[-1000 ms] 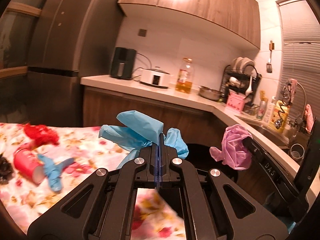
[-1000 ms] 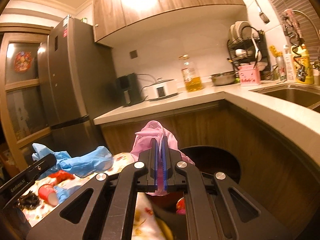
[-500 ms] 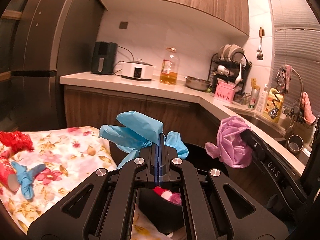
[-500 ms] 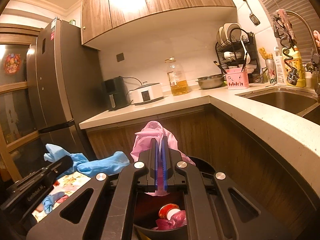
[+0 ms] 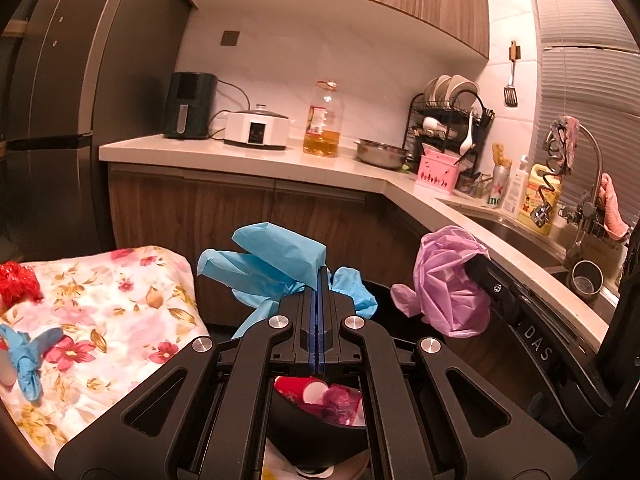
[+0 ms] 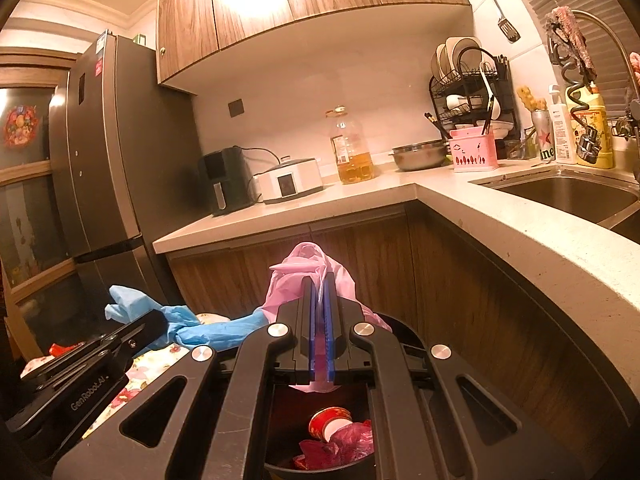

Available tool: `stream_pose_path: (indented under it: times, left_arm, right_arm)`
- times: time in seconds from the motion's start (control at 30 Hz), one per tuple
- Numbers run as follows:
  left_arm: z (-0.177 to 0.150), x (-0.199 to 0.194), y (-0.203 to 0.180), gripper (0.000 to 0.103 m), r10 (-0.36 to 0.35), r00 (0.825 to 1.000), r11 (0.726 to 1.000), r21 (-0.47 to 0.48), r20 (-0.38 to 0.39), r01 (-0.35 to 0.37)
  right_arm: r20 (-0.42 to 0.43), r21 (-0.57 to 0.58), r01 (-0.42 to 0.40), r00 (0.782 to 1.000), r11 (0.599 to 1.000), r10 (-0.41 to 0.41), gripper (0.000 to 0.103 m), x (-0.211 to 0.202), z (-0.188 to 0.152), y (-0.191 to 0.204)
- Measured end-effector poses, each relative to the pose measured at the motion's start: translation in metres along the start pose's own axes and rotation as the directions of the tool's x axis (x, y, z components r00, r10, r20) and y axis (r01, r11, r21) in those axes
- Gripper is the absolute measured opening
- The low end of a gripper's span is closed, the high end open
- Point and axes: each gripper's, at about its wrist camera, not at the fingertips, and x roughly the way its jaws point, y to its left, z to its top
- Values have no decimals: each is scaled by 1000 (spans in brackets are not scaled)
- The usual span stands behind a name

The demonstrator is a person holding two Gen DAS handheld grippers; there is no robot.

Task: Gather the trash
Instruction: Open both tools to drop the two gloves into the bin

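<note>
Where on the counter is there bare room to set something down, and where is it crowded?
Bare counter: the corner stretch in front of the oil bottle and steel bowl, and the near edge beside the sink. Crowded: the back, around the dish rack and the bottles by the faucet.

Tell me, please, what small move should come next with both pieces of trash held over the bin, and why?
Probably open both tools to drop the trash. The left tool is shut on the blue glove, the right tool on the pink bag, and the black bin, already holding trash, sits just below them.
</note>
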Motion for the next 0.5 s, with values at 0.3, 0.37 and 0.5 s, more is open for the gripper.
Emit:
stream_pose_path:
  times: [0.3, 0.37, 0.5]
  left_arm:
    - [-4, 14, -2, 0, -23, 999, 1000, 4, -26, 23]
    - [-6, 17, -1, 0, -29, 999, 1000, -1, -37, 29]
    - [-9, 23, 2, 0, -36, 998, 999, -10, -58, 36]
  right_arm:
    - [-27, 5, -7, 1000, 1000, 7, 9, 11, -2, -5]
    - [-35, 13, -4, 999, 1000, 5, 13, 14, -2, -8]
    - [-37, 26, 1, 999, 1000, 0, 26, 16, -3, -13]
